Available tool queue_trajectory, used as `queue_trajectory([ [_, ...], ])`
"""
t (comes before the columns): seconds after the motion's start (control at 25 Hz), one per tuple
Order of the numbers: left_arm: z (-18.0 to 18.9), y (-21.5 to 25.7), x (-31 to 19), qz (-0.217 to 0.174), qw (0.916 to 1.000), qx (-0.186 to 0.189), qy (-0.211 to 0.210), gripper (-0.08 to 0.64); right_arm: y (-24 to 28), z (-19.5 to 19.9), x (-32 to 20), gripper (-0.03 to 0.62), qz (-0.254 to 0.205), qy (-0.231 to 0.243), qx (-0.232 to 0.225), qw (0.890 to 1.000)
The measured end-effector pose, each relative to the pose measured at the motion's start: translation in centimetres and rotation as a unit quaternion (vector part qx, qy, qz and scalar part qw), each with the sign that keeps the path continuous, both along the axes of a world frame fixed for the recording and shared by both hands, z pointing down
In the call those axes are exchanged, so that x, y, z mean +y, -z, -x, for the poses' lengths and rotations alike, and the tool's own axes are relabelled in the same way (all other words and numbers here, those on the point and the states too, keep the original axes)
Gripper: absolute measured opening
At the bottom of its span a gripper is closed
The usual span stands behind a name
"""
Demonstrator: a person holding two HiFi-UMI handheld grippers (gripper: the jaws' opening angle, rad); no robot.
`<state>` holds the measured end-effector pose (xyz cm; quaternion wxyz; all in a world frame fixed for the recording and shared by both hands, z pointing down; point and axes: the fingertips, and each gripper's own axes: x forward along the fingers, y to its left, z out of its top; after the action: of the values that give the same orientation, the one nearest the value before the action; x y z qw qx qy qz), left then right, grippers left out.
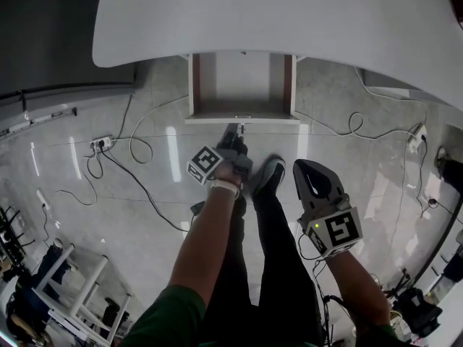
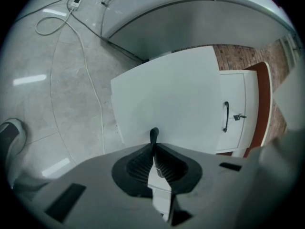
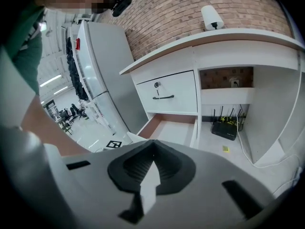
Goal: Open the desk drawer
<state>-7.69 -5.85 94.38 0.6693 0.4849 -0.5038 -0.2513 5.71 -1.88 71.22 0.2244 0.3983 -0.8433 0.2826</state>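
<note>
In the head view the lower desk drawer (image 1: 242, 85) stands pulled out from under the white desk top (image 1: 289, 20), its red-brown sides showing. My left gripper (image 1: 234, 131) is at the drawer's white front panel (image 1: 217, 120). In the left gripper view it (image 2: 153, 146) is shut on the drawer's black handle (image 2: 154, 133), which sticks up from between the pads. My right gripper (image 1: 312, 181) hangs back near the person's legs, shut with nothing in it (image 3: 153, 146). The right gripper view shows the open lower drawer (image 3: 171, 128) below a shut upper drawer (image 3: 169, 92).
Cables and a power strip (image 1: 101, 143) lie on the pale floor to the left. The person's shoe (image 1: 269, 173) is just behind the drawer front. A router (image 3: 224, 128) sits in the desk's knee space. A tall grey cabinet (image 3: 102, 80) stands beside the desk. A white rack (image 1: 79, 295) is at the lower left.
</note>
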Motion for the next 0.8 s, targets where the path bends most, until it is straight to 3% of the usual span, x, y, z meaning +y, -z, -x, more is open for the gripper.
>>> queue_trajectory([
  [0.36, -0.4, -2.4, 0.8, 0.031, 0.9985, -0.020, -0.040, 0.023, -0.8, 0.5, 0.9, 0.002, 0.007, -0.008, -0.001, 1.000],
  [0.8, -0.5, -4.0, 1.3, 0.042, 0.9981, -0.018, -0.041, 0.022, -1.6, 0.2, 1.3, 0.002, 0.023, -0.020, -0.002, 1.000],
])
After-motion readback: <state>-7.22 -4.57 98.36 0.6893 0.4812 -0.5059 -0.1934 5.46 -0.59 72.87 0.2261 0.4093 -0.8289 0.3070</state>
